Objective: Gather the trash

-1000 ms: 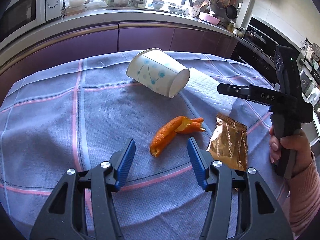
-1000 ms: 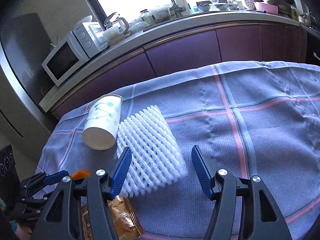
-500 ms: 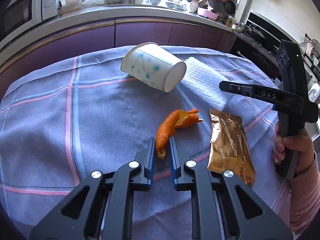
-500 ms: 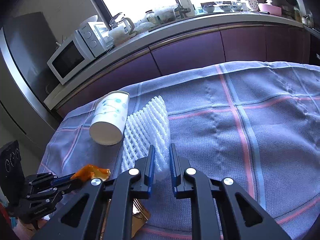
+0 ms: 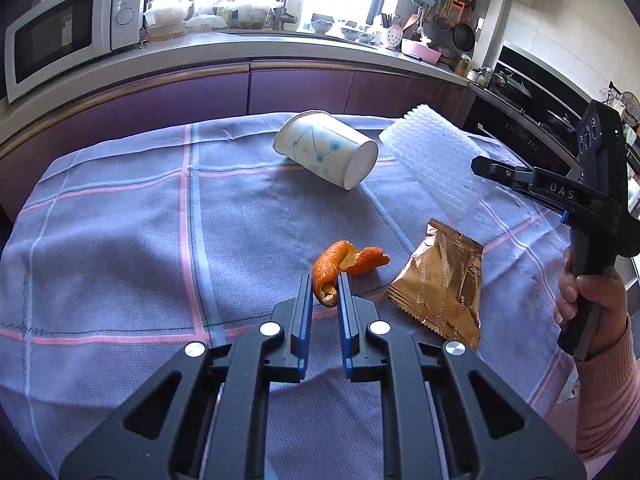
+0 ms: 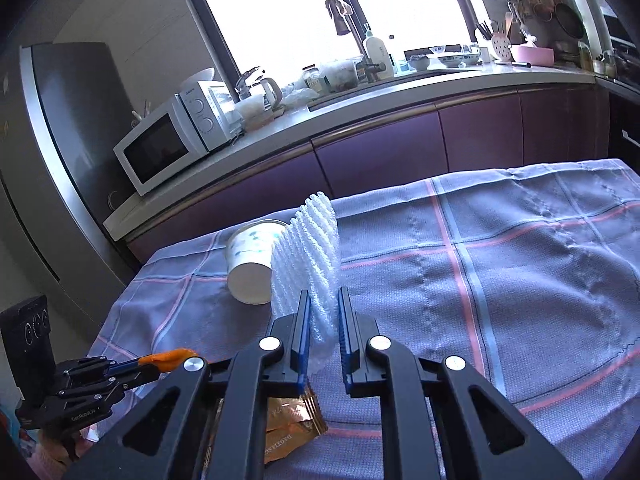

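Left gripper (image 5: pixel 325 294): clamped on one end of the orange peel (image 5: pixel 340 266).
Right gripper (image 6: pixel 324 312): pinching the white foam net (image 6: pixel 310 256), raised on edge.
Paper cup (image 5: pixel 328 154): on its side beyond both grippers; inside hidden.
Gold wrapper (image 5: pixel 440 284): right of left gripper, on the cloth (image 5: pixel 120 240).

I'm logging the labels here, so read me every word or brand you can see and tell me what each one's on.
"DAS": right hand-held gripper, on its side.
"GenRobot.io": left hand-held gripper, on its body; small, so an uncertain reading.
Gold wrapper: rows of small print, too blurred to read.
Microwave: brand mark too small to read.
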